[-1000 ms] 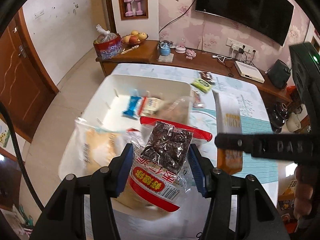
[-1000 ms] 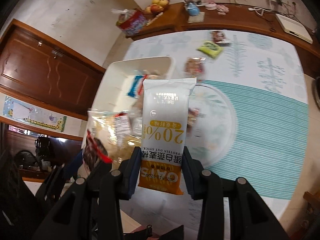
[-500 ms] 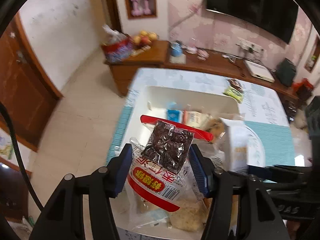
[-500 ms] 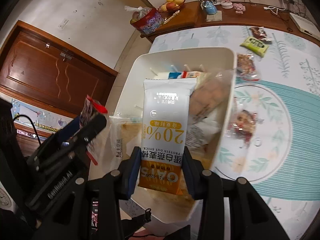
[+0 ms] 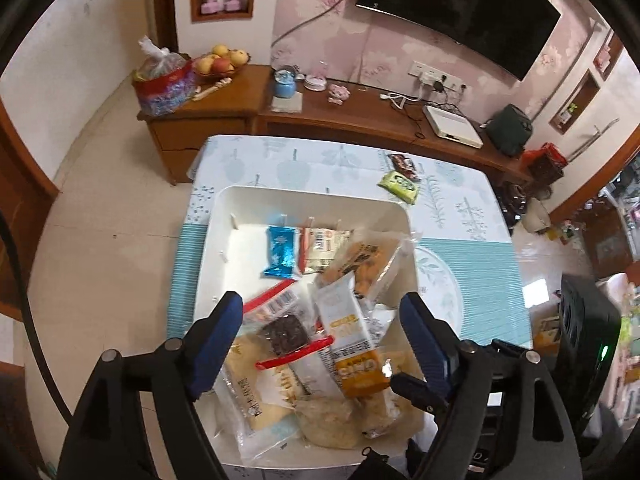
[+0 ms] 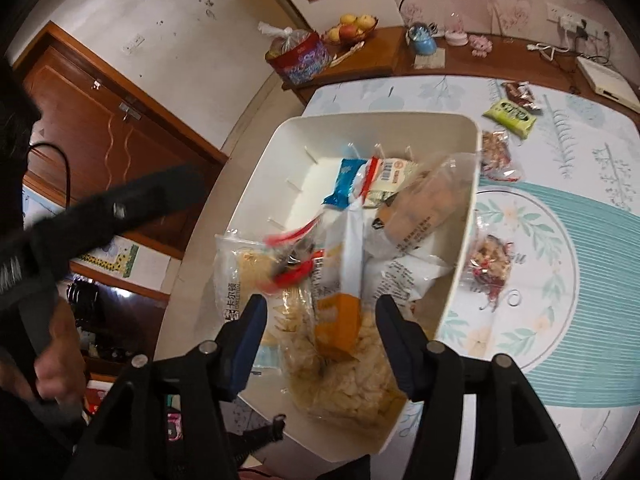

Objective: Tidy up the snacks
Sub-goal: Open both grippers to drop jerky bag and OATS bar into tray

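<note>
Gaping wide, left gripper [image 5: 320,328] & right gripper [image 6: 320,332] hold nothing; bin [image 5: 304,200] snacks overlap, labels partly hidden.

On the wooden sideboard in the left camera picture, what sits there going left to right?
Red gift bag → fruit bowl → blue kettle → white box → dark speaker.

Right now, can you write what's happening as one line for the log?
left gripper: open, over bin | right gripper: open, over bin | dates bag and oat bar: in white bin | green packet: on table
</note>
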Demonstrator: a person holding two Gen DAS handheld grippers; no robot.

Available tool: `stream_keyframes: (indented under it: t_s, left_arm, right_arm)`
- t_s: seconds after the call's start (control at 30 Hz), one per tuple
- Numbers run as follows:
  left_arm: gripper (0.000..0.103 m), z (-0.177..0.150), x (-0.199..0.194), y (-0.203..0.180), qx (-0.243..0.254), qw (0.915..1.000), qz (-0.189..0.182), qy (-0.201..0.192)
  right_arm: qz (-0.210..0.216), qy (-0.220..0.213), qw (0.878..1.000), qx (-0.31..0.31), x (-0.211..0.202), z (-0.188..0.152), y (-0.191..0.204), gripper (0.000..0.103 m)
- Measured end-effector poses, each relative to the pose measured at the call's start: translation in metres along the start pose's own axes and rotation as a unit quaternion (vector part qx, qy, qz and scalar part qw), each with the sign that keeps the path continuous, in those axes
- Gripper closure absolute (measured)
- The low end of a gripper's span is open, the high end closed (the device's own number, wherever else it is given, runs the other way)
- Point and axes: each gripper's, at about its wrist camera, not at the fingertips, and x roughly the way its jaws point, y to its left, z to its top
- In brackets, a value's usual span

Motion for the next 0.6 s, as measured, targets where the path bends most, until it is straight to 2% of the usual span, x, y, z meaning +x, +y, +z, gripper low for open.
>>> stream_keyframes:
  t_s: [0.13, 0.27, 0.37, 0.6]
  left_arm:
    - [0.022, 0.02, -0.001, -0.003, -0.004, 0.9993, -0.032, 0.017]
    - [0.022, 0.043, -0.007, -0.017, 0.016, 0.9981, -0.053, 0.027]
    - [0.022, 0.065, -0.01, -0.031, 0.032, 0.9967, -0.063, 0.041]
    - [0.022, 0.121, 0.012, -0.06, 0.036, 0.9919, -0.069, 0.1]
  right_arm:
    - [-0.034, -0.022, 0.999, -0.021, -0.018, -0.009, -0.007, 0.046]
    - [-0.103, -0.031, 0.991, -0.081, -0.033, -0.018, -0.013, 0.046]
    - [-0.158, -0.03, 0.979, -0.128, -0.04, -0.023, -0.02, 0.046]
    - [-0.222, -0.03, 0.948, -0.227, -0.037, -0.034, -0.034, 0.046]
